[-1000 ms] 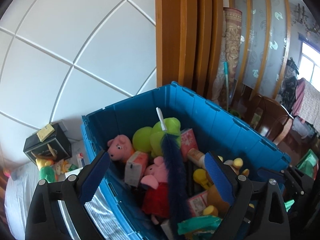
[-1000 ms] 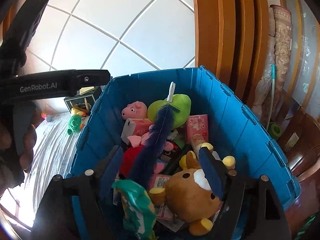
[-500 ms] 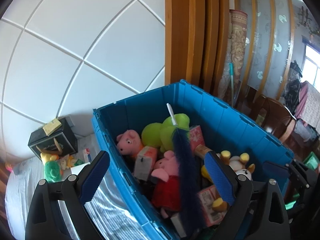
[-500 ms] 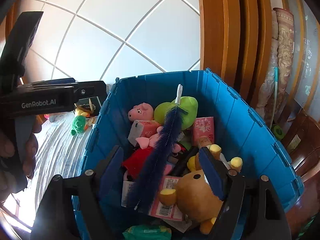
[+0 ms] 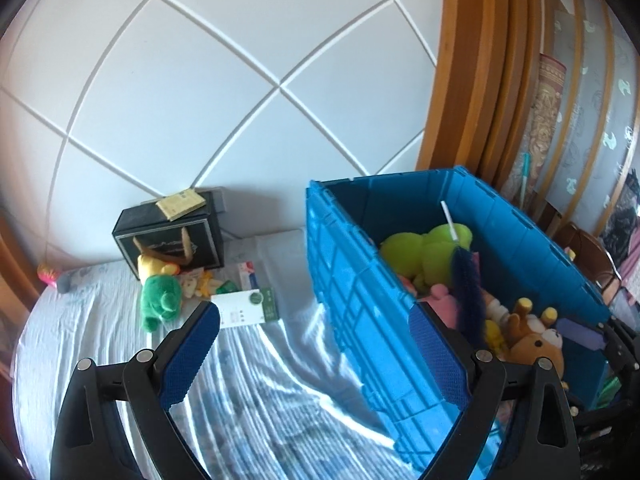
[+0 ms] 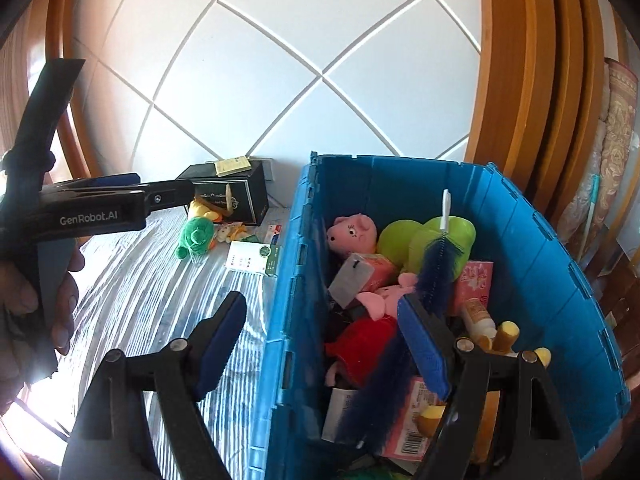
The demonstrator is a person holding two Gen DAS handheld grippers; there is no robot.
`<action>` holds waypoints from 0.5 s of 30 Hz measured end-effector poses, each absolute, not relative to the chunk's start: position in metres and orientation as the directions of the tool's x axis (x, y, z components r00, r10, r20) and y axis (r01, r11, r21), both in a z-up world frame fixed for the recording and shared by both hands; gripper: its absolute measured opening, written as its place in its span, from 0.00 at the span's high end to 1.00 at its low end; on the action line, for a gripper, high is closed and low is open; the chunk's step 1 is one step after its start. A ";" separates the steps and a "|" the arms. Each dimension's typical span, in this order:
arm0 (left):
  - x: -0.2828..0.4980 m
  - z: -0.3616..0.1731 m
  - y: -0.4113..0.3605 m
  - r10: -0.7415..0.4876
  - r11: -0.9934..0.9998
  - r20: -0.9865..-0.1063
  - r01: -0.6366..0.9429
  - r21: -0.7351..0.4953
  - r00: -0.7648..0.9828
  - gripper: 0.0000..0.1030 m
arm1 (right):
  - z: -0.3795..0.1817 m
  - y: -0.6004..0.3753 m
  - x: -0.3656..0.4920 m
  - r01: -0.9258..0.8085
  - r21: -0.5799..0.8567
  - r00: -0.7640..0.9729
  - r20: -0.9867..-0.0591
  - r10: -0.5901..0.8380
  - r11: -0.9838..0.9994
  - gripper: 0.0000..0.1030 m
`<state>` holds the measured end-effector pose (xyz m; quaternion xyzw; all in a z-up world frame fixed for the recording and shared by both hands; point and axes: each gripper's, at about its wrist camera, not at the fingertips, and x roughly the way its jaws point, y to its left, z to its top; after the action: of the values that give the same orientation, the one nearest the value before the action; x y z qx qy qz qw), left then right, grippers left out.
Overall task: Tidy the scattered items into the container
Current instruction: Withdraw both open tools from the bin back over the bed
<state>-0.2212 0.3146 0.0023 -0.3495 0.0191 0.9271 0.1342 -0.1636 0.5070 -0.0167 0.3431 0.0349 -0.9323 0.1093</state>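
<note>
The blue crate [image 5: 352, 280] [image 6: 532, 248] stands on the striped bedsheet, filled with plush toys, small boxes and a dark blue bottle brush [image 6: 436, 264]. A green plush [image 5: 158, 300] [image 6: 196, 236], small yellow toys [image 5: 200, 282] and a white and green box [image 5: 244, 308] [image 6: 252, 258] lie scattered on the sheet left of the crate. My left gripper [image 5: 314, 354] is open and empty, over the sheet by the crate's left wall. My right gripper [image 6: 322, 344] is open and empty, straddling the crate's left wall.
A black box [image 5: 172, 240] with a yellow pad on top stands against the white padded headboard [image 5: 200, 80]. Wooden panels [image 5: 480, 80] rise behind the crate. The left gripper's body and the hand holding it show at left in the right wrist view [image 6: 92, 212].
Both grippers have swung left, from over the crate's contents toward the bedsheet. The scattered toys and box by the black box have come into fuller view. Both stay open.
</note>
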 end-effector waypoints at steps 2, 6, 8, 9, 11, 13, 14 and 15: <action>-0.224 -0.001 0.292 0.220 -0.969 -0.656 -0.240 -0.060 -0.722 0.07 | -0.017 0.490 -0.167 0.241 0.006 -0.736 -0.651 -0.187 -0.971 0.25; -0.231 -0.009 0.249 0.188 -0.979 -0.665 -0.195 -0.065 -0.722 0.07 | -0.020 0.456 -0.176 0.266 -0.001 -0.727 -0.657 -0.200 -0.964 0.25; -0.234 -0.014 0.230 0.170 -0.983 -0.670 -0.174 -0.062 -0.723 0.07 | -0.021 0.441 -0.180 0.274 -0.001 -0.724 -0.659 -0.205 -0.962 0.25; -0.236 -0.017 0.221 0.161 -0.985 -0.673 -0.165 -0.058 -0.722 0.07 | -0.022 0.434 -0.183 0.278 -0.001 -0.721 -0.661 -0.208 -0.961 0.25; -0.239 -0.024 0.203 0.145 -0.987 -0.679 -0.150 -0.052 -0.719 0.07 | -0.025 0.419 -0.188 0.288 -0.008 -0.717 -0.665 -0.210 -0.958 0.25; -0.242 -0.032 0.185 0.133 -0.990 -0.685 -0.133 -0.052 -0.716 0.07 | -0.028 0.404 -0.194 0.296 -0.018 -0.712 -0.670 -0.208 -0.955 0.25; -0.244 -0.037 0.176 0.124 -0.991 -0.688 -0.123 -0.051 -0.715 0.07 | -0.030 0.397 -0.198 0.300 -0.022 -0.710 -0.673 -0.208 -0.954 0.25; -0.247 -0.042 0.168 0.117 -0.992 -0.691 -0.114 -0.051 -0.713 0.07 | -0.033 0.389 -0.202 0.304 -0.028 -0.709 -0.675 -0.206 -0.952 0.25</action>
<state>-0.2471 0.1675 -0.0419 -0.3736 -0.0022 0.9255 0.0624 -0.2018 0.3894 -0.0325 0.3558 0.0688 -0.9217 0.1383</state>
